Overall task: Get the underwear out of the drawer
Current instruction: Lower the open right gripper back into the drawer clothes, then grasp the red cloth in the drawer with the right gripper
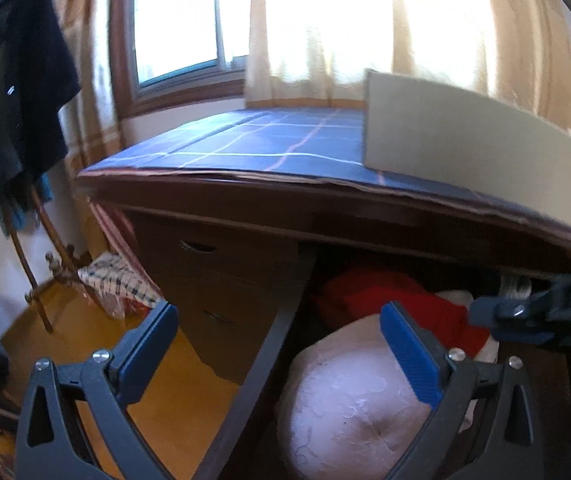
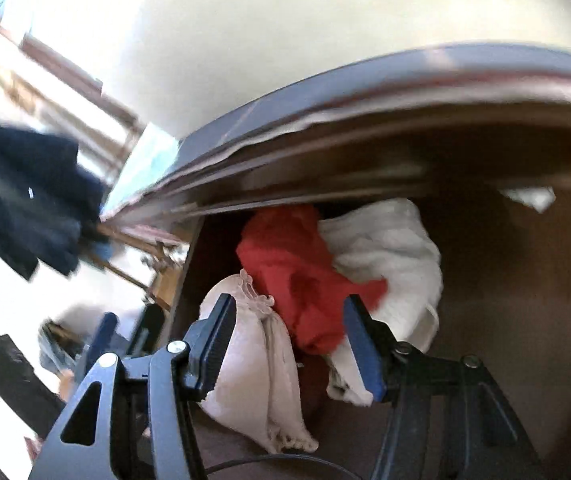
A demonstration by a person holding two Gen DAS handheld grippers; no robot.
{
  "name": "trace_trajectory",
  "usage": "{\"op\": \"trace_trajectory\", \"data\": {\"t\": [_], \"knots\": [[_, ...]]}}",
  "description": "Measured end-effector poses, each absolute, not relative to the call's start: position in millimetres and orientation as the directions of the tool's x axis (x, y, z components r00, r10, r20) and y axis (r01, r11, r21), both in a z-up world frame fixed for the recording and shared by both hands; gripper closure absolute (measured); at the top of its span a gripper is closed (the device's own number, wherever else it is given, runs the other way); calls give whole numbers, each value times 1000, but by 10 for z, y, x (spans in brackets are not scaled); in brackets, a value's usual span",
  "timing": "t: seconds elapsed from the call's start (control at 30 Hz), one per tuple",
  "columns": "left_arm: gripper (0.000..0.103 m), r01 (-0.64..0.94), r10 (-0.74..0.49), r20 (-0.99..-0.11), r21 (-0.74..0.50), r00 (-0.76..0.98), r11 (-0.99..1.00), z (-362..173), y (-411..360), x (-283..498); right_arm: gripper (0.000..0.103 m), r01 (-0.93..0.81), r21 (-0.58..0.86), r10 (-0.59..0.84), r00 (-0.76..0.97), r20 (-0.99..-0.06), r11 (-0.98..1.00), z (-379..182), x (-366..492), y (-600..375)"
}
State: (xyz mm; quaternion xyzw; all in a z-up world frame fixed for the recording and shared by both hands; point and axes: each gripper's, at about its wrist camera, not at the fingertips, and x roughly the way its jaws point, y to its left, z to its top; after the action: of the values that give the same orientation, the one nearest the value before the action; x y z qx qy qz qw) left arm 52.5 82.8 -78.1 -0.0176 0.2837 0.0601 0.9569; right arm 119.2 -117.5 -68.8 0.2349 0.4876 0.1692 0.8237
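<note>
with the right tool [image 2: 285, 340] half open, empty, over the red underwear [image 2: 301, 268] in the drawer [image 2: 525, 280], it could snag the white cloth [image 2: 397, 240] too.

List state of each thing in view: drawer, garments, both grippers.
drawer: pulled open, clothes inside
red garment: crumpled, lying in the drawer, not gripped
white garment: bunched beside the red one, in the drawer
pale pink lace garment: in the drawer, nearest the front
left gripper: open, empty
right gripper: open above the clothes, nothing held
</note>
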Motion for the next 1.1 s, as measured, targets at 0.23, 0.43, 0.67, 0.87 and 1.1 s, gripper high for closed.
{"op": "trace_trajectory", "data": {"t": [0.23, 0.43, 0.67, 0.87, 1.1], "knots": [[1, -145, 102, -548, -36, 830, 989, -800, 877, 506, 45, -138, 445, 458, 434, -776, 885, -832, 1548, -875], [1, -150, 115, -535, -23, 837, 988, -782, 858, 502, 45, -229, 313, 382, 400, -833, 922, -1012, 1766, -683], [1, -146, 120, -537, -6, 835, 989, -776, 828, 529, 46, -322, 260, 377, 386, -842, 910, -1147, 1827, -538], [1, -139, 121, -534, 8, 837, 990, -767, 814, 534, 72, -375, 275, 402, 320, -858, 885, -1108, 1745, -540], [1, -143, 128, -532, 13, 837, 990, -766, 812, 535, 69, -381, 286, 409, 295, -864, 879, -1151, 1704, -608]]}}
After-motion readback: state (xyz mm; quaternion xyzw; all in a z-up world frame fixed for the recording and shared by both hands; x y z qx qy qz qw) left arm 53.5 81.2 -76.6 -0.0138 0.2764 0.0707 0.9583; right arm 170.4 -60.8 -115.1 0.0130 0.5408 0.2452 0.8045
